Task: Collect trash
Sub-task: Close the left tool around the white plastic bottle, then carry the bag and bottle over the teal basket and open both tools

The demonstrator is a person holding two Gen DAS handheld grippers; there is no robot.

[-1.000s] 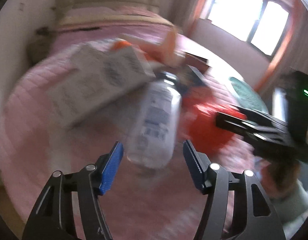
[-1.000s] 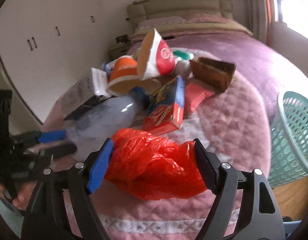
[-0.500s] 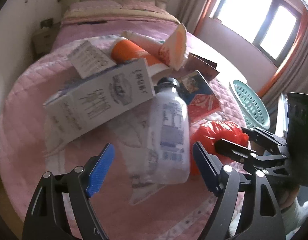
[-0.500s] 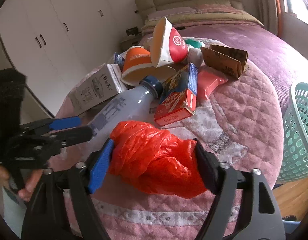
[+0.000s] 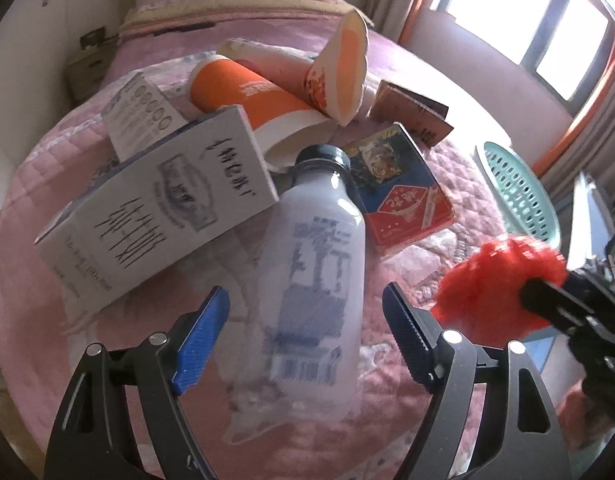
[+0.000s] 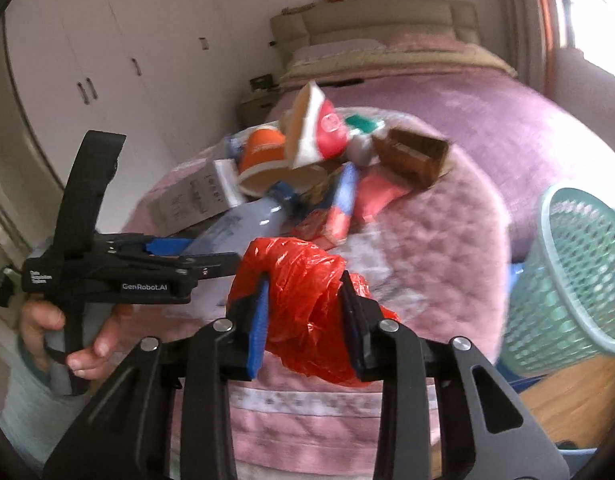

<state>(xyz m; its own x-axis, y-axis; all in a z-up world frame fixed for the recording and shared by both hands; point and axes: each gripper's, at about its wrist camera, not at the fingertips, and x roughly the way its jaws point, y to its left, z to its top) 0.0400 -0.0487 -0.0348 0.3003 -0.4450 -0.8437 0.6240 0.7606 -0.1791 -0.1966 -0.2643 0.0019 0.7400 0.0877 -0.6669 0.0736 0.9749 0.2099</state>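
Note:
A pile of trash lies on a round table with a pink quilted cover. My left gripper is open, its blue pads on either side of a white plastic bottle that lies flat, cap pointing away. My right gripper is shut on a crumpled red plastic bag and holds it above the table's near edge; the bag also shows in the left wrist view. A teal mesh basket stands on the floor at the right, also in the left wrist view.
The pile holds a white milk carton, an orange paper cup, a red and white cup, a red and blue box and a brown box. A bed and white wardrobes lie behind.
My right gripper closed on the red bag and lifted it off the table. My left gripper moved in around the bottle.

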